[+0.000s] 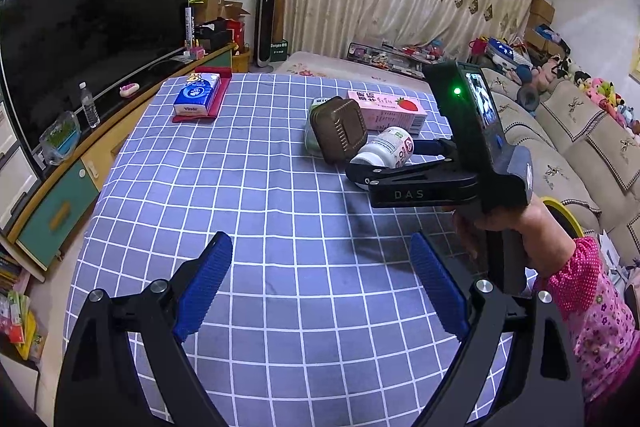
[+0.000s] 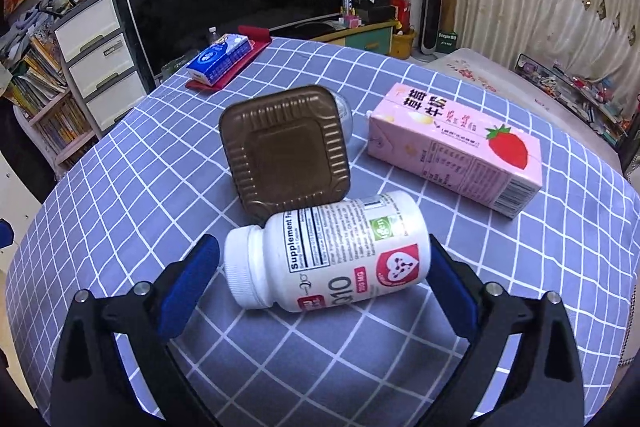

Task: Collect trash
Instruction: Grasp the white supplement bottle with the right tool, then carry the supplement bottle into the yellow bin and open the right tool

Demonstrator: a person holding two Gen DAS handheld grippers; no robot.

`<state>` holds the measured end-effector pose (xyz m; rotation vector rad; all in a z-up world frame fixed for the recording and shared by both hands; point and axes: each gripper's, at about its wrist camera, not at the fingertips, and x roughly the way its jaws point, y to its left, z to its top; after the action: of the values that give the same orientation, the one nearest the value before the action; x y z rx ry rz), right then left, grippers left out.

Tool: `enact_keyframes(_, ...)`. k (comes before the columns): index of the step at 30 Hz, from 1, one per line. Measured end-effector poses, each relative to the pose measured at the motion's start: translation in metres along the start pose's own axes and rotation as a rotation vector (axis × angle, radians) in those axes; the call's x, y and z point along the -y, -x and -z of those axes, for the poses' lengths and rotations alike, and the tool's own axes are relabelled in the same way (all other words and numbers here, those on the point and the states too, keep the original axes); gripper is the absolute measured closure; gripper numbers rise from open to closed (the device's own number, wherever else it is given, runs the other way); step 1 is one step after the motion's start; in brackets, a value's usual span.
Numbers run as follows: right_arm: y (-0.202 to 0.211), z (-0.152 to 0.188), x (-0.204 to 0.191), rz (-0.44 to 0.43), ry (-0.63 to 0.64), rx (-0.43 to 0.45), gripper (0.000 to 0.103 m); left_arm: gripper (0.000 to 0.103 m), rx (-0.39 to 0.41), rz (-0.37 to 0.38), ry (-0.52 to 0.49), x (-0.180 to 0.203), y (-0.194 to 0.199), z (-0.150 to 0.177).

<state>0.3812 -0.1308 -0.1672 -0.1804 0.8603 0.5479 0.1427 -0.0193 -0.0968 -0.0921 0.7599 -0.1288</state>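
Note:
A white supplement bottle (image 2: 332, 251) lies on its side on the checked tablecloth (image 2: 120, 195). My right gripper (image 2: 320, 259) is open with its blue fingers on either side of the bottle, not closed on it. A brown plastic tray (image 2: 286, 167) leans tilted behind the bottle against a clear container (image 2: 345, 115). A pink strawberry milk carton (image 2: 456, 151) lies to the right. In the left wrist view my left gripper (image 1: 322, 267) is open and empty above bare cloth, with the right gripper (image 1: 400, 167), bottle (image 1: 390, 147), tray (image 1: 340, 135) and carton (image 1: 386, 109) ahead.
A blue tissue pack (image 1: 198, 95) on a red mat (image 1: 216, 109) sits at the table's far left corner. A TV (image 1: 92, 39) and cabinet stand left. A sofa (image 1: 568, 147) with toys runs along the right. A yellow-rimmed object (image 1: 562, 213) shows behind the hand.

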Motion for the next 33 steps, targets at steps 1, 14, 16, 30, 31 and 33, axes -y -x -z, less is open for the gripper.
enact_keyframes(1,0.0,0.0,0.0,0.002,0.004,0.002,0.008,0.014,0.0,0.0,0.0,0.0,0.0,0.0)
enact_keyframes(14,0.006,0.003,-0.004,0.01,0.003,0.005,0.018,0.014,-0.008,-0.001,0.001,-0.001,-0.002,0.0)
enact_keyframes(16,0.014,0.007,-0.004,0.012,-0.006,0.014,0.019,0.014,-0.007,0.002,-0.003,-0.001,-0.003,0.0)
enact_keyframes(30,0.114,0.079,0.036,0.149,-0.17,0.076,0.018,0.014,-0.019,0.034,-0.027,0.013,-0.011,0.006)
enact_keyframes(31,0.121,0.085,0.042,0.161,-0.188,0.08,0.018,0.014,-0.019,0.036,-0.032,0.015,-0.011,0.006)
enact_keyframes(33,0.142,0.105,0.06,0.203,-0.24,0.094,0.018,0.014,-0.019,0.04,-0.041,0.02,-0.012,0.006)
